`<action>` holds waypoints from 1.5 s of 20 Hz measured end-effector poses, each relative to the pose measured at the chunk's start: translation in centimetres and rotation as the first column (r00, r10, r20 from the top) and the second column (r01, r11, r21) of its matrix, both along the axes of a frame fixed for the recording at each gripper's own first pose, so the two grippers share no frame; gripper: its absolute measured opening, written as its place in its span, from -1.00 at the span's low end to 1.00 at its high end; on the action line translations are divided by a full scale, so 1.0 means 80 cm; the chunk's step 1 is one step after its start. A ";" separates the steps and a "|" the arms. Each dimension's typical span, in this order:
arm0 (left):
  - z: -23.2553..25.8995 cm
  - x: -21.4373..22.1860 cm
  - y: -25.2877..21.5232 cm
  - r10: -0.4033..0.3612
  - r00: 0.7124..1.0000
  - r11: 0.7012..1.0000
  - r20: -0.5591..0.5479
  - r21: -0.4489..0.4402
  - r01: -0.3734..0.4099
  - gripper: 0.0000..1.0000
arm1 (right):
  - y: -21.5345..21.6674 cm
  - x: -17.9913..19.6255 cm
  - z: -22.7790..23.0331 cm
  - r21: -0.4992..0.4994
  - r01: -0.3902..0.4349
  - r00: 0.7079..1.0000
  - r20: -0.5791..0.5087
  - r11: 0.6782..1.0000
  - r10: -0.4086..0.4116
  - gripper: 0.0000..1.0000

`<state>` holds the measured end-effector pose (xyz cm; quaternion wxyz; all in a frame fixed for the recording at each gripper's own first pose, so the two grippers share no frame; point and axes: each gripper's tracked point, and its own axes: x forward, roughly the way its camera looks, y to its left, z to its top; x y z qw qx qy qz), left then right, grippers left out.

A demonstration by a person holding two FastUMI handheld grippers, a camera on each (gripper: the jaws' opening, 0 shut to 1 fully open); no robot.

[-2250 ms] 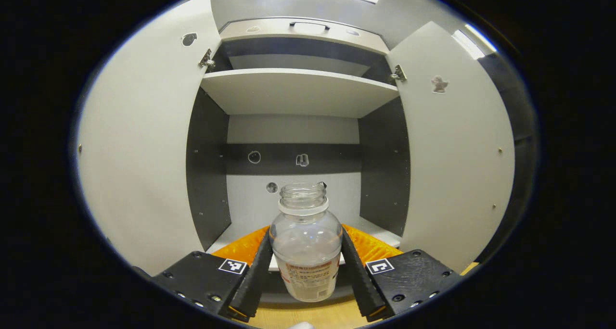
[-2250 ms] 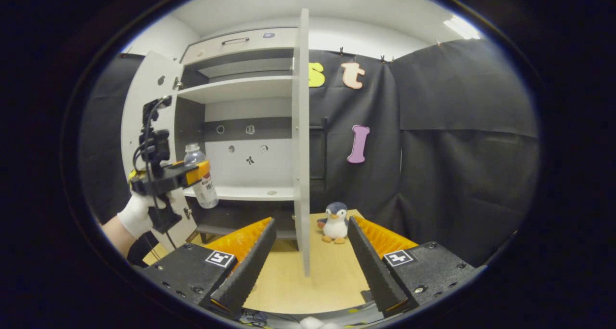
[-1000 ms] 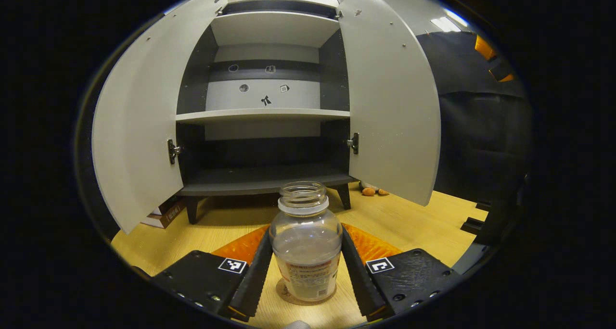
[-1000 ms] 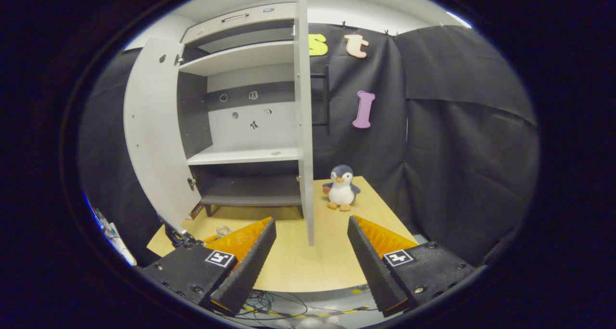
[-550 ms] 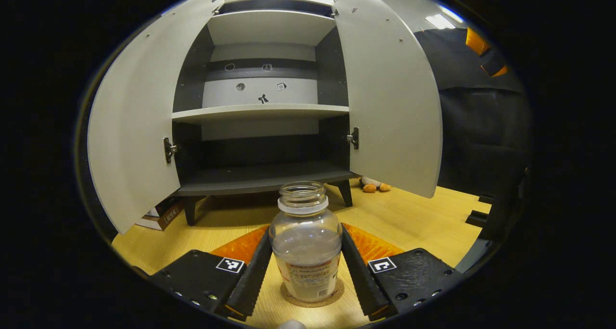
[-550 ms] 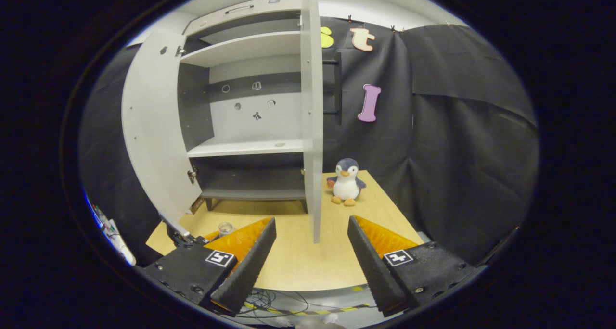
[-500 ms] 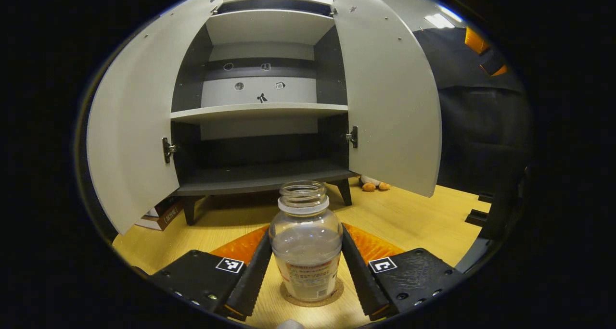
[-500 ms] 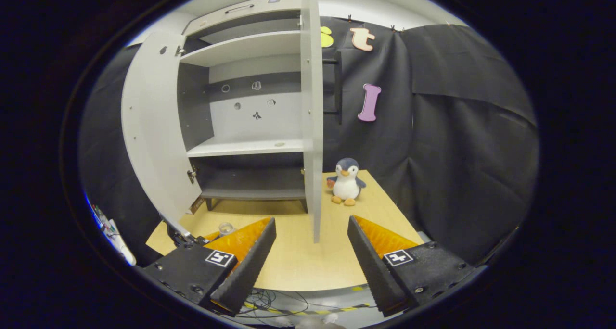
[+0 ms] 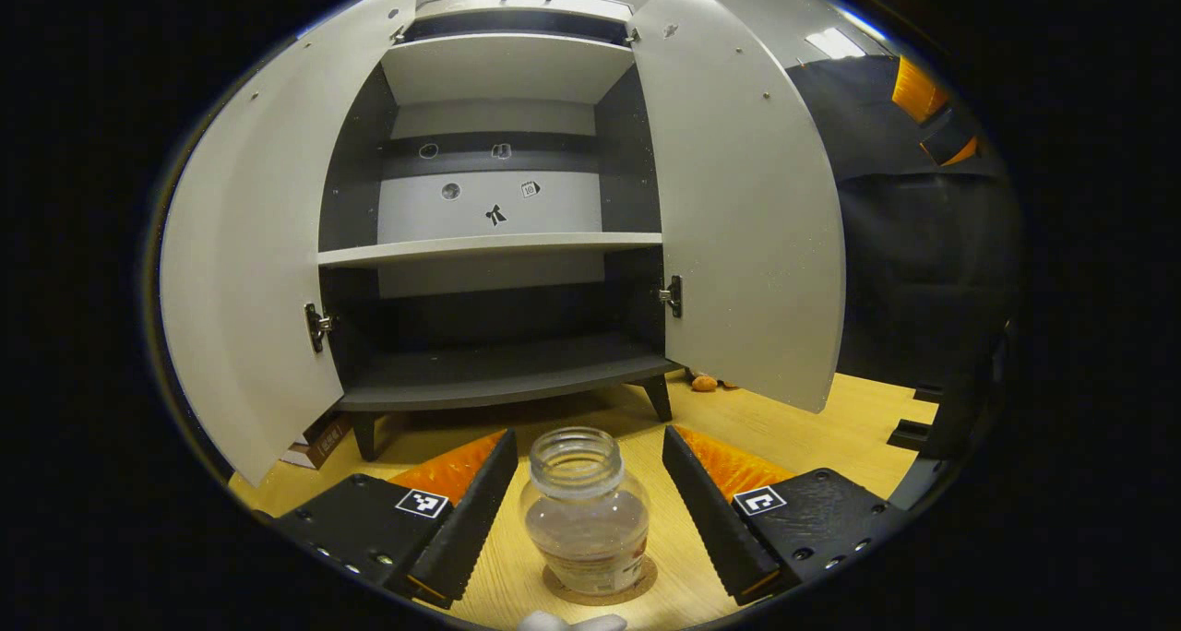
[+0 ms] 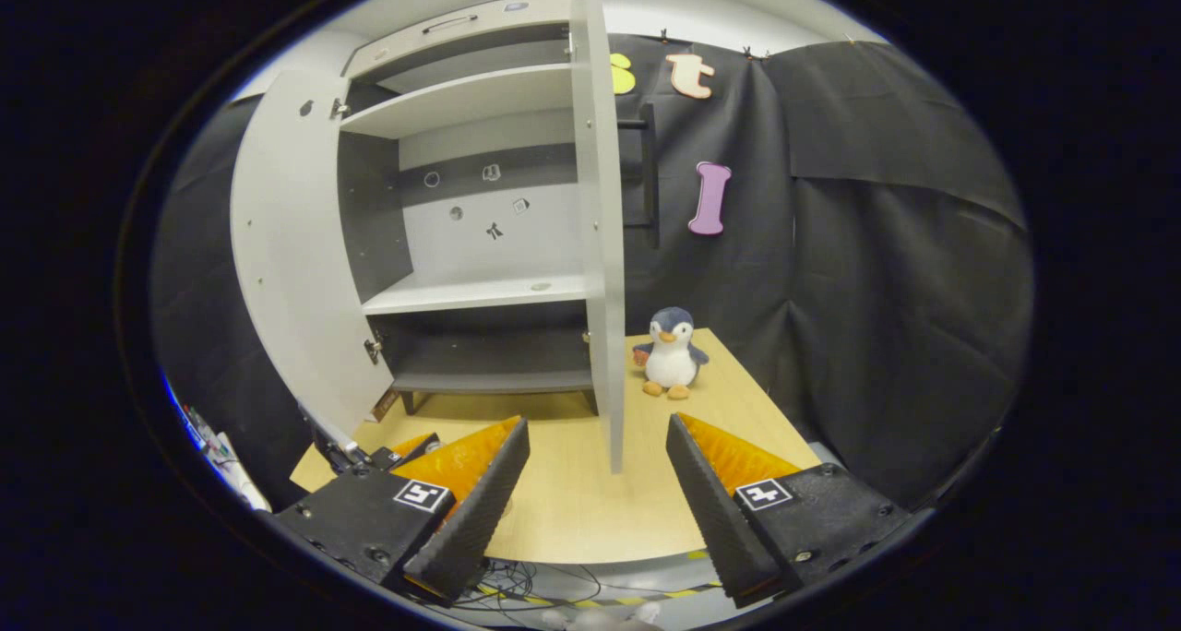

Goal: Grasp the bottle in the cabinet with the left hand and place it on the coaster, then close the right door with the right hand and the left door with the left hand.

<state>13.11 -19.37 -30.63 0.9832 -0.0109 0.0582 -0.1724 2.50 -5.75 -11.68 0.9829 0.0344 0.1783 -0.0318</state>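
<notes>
A clear lidless bottle (image 9: pixel 583 513) stands upright on a round cork coaster (image 9: pixel 637 587) on the wooden table. My left gripper (image 9: pixel 588 437) is open around the bottle, with a gap between each finger and the glass. Behind it the cabinet (image 9: pixel 498 244) has both doors swung wide: the left door (image 9: pixel 249 271) and the right door (image 9: pixel 747 207). In the right gripper view my right gripper (image 10: pixel 597 422) is open and holds nothing, in front of the right door (image 10: pixel 600 244), seen nearly edge-on. Part of the left gripper (image 10: pixel 346 454) peeks out at the lower left there.
A plush penguin (image 10: pixel 672 352) sits on the table (image 10: pixel 563 511) right of the cabinet, beyond the right door. Books (image 9: pixel 318 435) lie under the cabinet's left side. Black cloth walls the right. The cabinet shelves (image 9: pixel 489 248) are bare.
The left gripper carried the bottle from the cabinet down to the coaster, then opened and let it go. The right gripper stayed open and barely shifted.
</notes>
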 end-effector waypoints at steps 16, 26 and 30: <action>0.277 -0.083 0.153 0.204 0.970 0.978 0.131 0.003 -0.207 0.92 | -0.033 0.001 0.072 -0.030 0.041 0.966 0.257 0.999 -0.032 0.96; 0.295 -0.183 0.239 0.340 0.936 0.940 0.087 -0.022 -0.340 0.92 | -0.060 -0.004 0.108 -0.030 0.095 0.947 0.311 0.995 -0.081 0.95; 0.302 -0.195 0.247 0.367 0.926 0.930 0.093 -0.028 -0.366 0.92 | -0.102 0.024 0.136 -0.016 0.132 0.942 0.314 0.991 -0.120 0.95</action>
